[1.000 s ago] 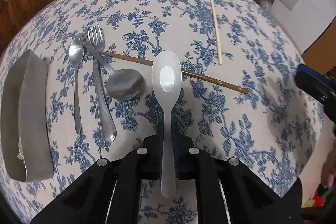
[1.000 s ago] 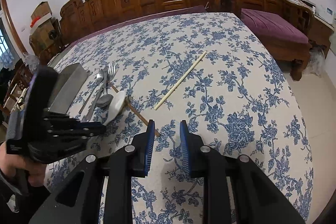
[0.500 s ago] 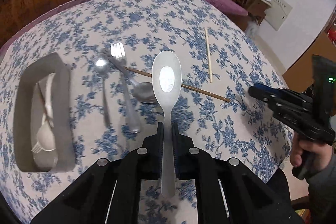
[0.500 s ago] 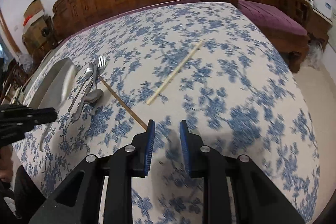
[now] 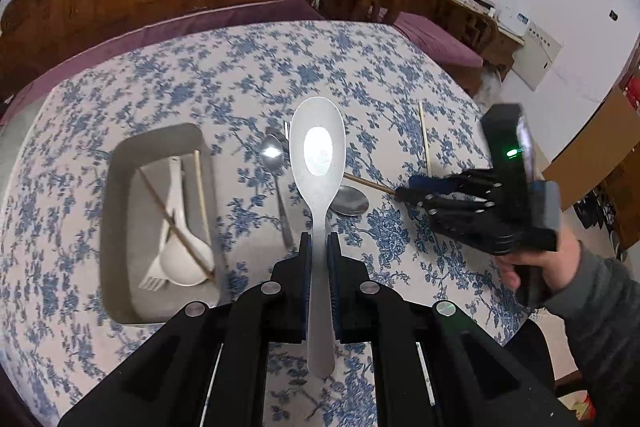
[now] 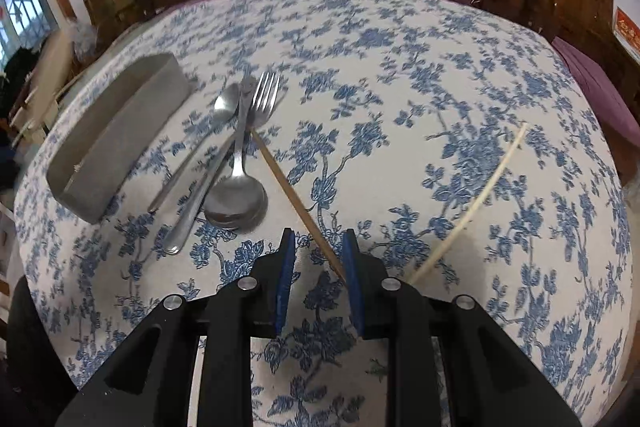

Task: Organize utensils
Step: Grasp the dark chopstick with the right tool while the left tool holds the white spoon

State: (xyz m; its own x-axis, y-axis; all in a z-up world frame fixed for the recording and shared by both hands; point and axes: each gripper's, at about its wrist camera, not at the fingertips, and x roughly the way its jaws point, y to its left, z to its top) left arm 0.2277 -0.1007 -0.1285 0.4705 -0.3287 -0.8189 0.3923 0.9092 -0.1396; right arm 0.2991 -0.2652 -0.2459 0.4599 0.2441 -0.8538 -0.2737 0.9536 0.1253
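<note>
My left gripper [image 5: 318, 247] is shut on the handle of a large pale spoon [image 5: 318, 155] and holds it in the air above the table. To its left stands the grey tray [image 5: 116, 163], which holds a white spoon [image 5: 180, 251], a white fork and chopsticks. My right gripper [image 6: 318, 247] is open low over the cloth. The near end of a brown chopstick [image 6: 298, 207] lies between its fingers, close to the right pad. A metal fork [image 6: 264, 99] and two metal spoons [image 6: 238, 203] lie just left of that chopstick.
A pale chopstick [image 6: 480, 195] lies alone to the right of my right gripper. The table [image 6: 400, 67] wears a blue floral cloth. Carved wooden chairs ring its far side. A person's hand and grey sleeve [image 5: 592, 307] hold the right gripper at the table's right edge.
My left gripper rose and drew back with the pale spoon, bringing the tray's inside into view. My right gripper swung left and down until its fingers straddle the brown chopstick's end.
</note>
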